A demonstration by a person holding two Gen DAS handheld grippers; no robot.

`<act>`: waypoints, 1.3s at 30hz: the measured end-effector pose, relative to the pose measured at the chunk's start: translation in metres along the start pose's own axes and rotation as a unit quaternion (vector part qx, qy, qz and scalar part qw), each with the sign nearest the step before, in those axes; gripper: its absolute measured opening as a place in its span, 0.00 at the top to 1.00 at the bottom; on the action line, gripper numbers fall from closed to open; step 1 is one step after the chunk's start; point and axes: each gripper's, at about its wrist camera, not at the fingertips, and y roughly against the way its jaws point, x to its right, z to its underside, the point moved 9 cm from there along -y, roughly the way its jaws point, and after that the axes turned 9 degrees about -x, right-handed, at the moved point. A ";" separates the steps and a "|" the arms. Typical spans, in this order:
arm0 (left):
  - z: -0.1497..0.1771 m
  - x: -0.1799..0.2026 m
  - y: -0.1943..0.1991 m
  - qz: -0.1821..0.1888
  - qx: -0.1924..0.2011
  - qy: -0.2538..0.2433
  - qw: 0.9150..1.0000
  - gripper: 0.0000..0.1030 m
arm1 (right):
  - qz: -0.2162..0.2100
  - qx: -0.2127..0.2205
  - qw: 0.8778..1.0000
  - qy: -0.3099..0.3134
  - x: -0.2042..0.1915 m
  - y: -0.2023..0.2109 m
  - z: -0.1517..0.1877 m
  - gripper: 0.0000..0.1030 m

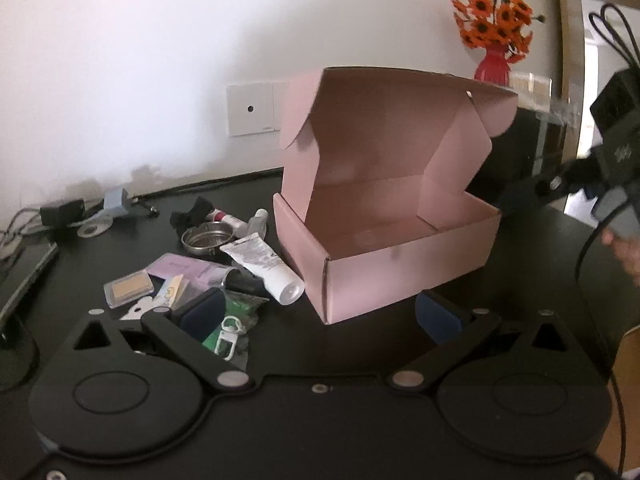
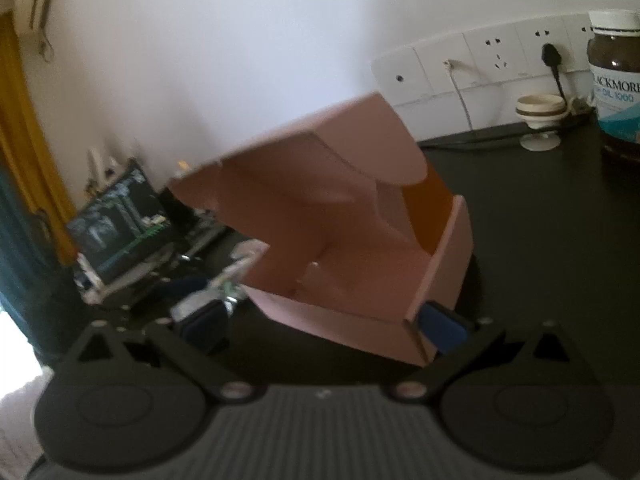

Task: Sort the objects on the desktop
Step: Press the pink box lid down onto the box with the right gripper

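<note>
On the black table (image 1: 360,344), a white tube (image 1: 264,266) lies in the clutter beyond the left fingers (image 1: 200,314), cap toward the near edge. Left gripper (image 1: 320,316) spread, empty. The pink cardboard box (image 1: 384,248), lid up, sits between them. Right gripper (image 2: 320,324) gapes around the box's near corner.

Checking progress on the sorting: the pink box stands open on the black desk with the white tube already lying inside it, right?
Not quite. The pink box does stand open on the black desk, but the white tube lies outside it, on the desk against the box's left wall among the clutter. The left wrist view shows the box interior bare.
</note>
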 end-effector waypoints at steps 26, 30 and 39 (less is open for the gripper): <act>-0.026 -0.012 -0.055 -0.017 -0.024 0.059 0.998 0.00 | 0.103 -0.029 0.993 0.048 0.017 -0.068 -0.013 0.01; -0.029 -0.018 -0.061 -0.047 -0.033 0.058 0.997 0.00 | 0.110 -0.027 0.993 0.043 0.022 -0.072 -0.021 0.01; -0.043 -0.020 -0.043 -0.040 -0.008 0.075 0.996 0.00 | 0.128 -0.008 0.991 0.027 0.035 -0.071 -0.036 0.01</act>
